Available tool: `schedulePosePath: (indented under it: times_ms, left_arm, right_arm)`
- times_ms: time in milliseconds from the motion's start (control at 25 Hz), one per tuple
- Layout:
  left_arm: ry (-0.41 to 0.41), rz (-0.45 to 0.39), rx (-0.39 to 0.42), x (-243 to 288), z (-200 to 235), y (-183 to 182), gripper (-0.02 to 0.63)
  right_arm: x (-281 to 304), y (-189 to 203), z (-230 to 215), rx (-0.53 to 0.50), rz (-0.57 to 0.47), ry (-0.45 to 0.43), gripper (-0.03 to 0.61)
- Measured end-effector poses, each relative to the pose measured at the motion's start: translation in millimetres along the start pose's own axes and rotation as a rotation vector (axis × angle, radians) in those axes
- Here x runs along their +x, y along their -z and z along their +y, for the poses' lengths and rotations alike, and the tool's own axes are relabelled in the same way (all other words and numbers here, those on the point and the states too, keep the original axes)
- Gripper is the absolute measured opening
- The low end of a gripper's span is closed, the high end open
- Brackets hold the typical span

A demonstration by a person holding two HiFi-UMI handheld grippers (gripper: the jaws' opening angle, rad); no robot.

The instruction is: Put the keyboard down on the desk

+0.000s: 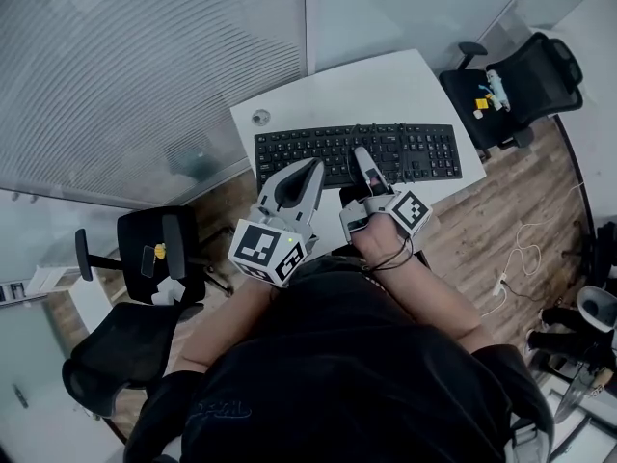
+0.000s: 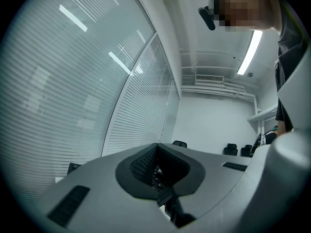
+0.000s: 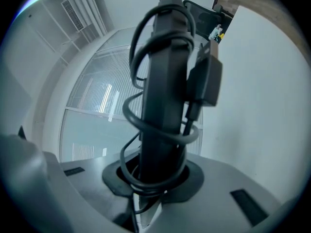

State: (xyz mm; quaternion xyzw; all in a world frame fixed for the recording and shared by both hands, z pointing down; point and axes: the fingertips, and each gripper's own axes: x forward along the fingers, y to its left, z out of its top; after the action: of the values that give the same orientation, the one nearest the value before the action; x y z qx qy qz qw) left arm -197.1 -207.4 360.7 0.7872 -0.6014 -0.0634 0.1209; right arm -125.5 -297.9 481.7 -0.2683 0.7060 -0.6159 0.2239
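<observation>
The left tool point(image 1: 310, 169) seems to pinch the keyboard point(image 1: 415, 152) by its near edge, with keys showing between its dark pads (that view is dim, so the grip is not certain). The keyboard stretches straight ahead of both tools, over the white table point(image 1: 386, 80); whether it rests there cannot be told. The right tool point(image 3: 160, 176) is clamped on the keyboard's edge, a black cable point(image 3: 132, 113) looped around it just beyond the jaws.
</observation>
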Motion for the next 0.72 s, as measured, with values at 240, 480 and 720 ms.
schedulePosePath:
  times_ms: [240,480,720]
  left_arm:
    - [0.028,0.024,-0.013,18.0,2.9,4.4,0.014]
    - [0.007,0.079,0.016,39.5,14.8,22.1,0.014]
    - [-0.016,0.138,0.000,52.6,25.2,45.5,0.014]
  right_arm:
    - [15.3,-6.9,-14.5,0.003,0.013,0.011,0.094]
    - [33.0,-22.6,-27.8,0.008,0.026,0.001,0.093]
    - [49.8,-34.5,-56.6,0.010,0.043,0.026,0.093]
